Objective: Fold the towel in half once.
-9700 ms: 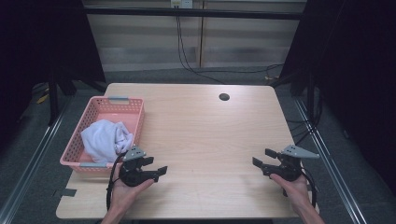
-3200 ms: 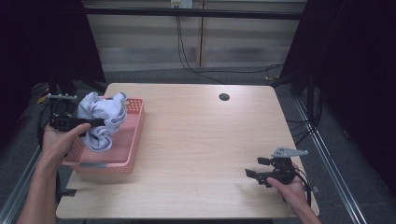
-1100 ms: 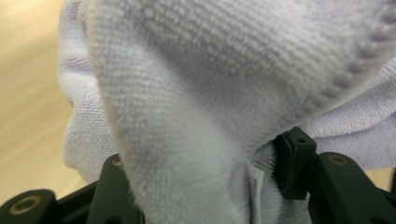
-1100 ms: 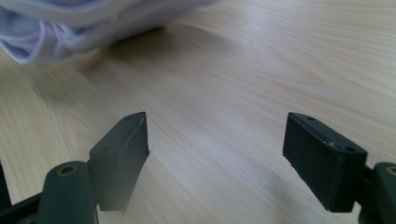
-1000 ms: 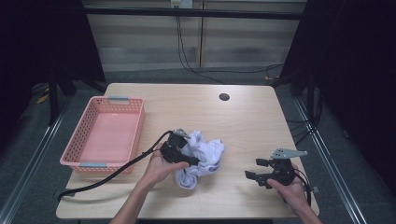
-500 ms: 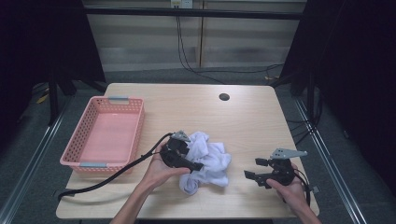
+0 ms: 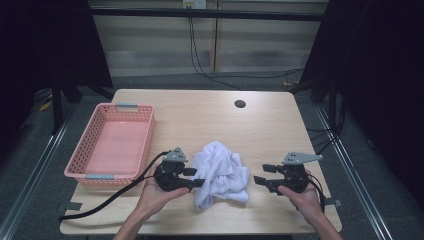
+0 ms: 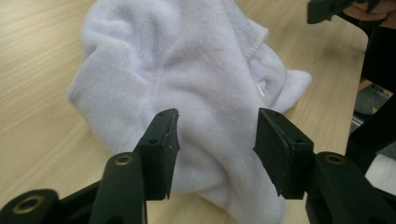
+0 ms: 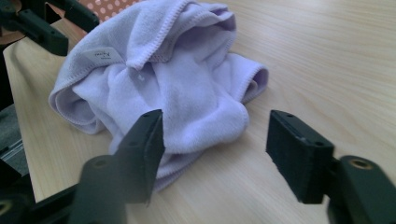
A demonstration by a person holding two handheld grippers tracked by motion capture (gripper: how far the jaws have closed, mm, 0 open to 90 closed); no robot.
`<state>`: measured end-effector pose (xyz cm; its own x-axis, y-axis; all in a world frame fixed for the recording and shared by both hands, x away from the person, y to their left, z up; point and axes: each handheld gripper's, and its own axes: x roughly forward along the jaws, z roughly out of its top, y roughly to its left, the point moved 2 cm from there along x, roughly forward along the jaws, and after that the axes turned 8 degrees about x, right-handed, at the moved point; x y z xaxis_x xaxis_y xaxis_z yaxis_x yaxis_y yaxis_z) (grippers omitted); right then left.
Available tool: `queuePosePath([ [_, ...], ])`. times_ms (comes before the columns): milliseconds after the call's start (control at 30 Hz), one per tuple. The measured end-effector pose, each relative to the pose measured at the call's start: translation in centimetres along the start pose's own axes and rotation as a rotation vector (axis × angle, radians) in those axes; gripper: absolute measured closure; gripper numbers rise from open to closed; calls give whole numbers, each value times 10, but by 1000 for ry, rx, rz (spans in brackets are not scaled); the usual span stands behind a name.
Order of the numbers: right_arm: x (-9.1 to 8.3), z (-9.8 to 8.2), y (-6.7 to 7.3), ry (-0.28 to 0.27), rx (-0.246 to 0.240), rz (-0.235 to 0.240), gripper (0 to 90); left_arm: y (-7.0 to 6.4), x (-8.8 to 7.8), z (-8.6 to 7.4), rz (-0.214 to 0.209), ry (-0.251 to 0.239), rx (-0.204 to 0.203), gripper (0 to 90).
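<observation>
A crumpled white towel [image 7: 221, 172] lies in a heap on the wooden table [image 7: 200, 112] near its front edge. My left gripper [image 7: 194, 178] is open just left of the heap, its jaws apart and empty in front of the towel [image 8: 187, 84]. My right gripper [image 7: 259, 174] is open a short way right of it, jaws pointing at the towel [image 9: 163, 79] with bare wood between. A small label shows on the towel's hem in the right gripper view.
An empty pink plastic basket [image 7: 92, 150] sits at the table's left side. A round cable hole [image 7: 240, 104] is at the back of the table. The left gripper's black cable [image 7: 100, 205] trails over the front left edge. Dark curtains and floor rails surround the table.
The left gripper lifted the towel out of the basket, carried it to the table's front middle, and has now let it go and drawn back slightly left. The right gripper stayed put.
</observation>
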<state>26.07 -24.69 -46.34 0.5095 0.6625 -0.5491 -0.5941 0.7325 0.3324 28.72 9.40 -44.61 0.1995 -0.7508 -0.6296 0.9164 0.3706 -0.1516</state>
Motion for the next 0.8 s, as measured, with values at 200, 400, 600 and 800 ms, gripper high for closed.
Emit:
queuePosePath([
  [200, 28, 17, 17, 39, -56, 54, 578, -5, 7, 2, 10, -62, -14, 576],
  [400, 65, 15, 29, 106, -88, 81, 552, -1, 27, 7, -1, -44, 4, 711],
  [600, 68, 15, 32, 97, -108, 71, 795, 3, 20, 7, 42, -62, 5, 881],
  [800, 53, 18, 23, 42, -66, 32, 858, 11, 7, 5, 71, -94, -26, 888],
])
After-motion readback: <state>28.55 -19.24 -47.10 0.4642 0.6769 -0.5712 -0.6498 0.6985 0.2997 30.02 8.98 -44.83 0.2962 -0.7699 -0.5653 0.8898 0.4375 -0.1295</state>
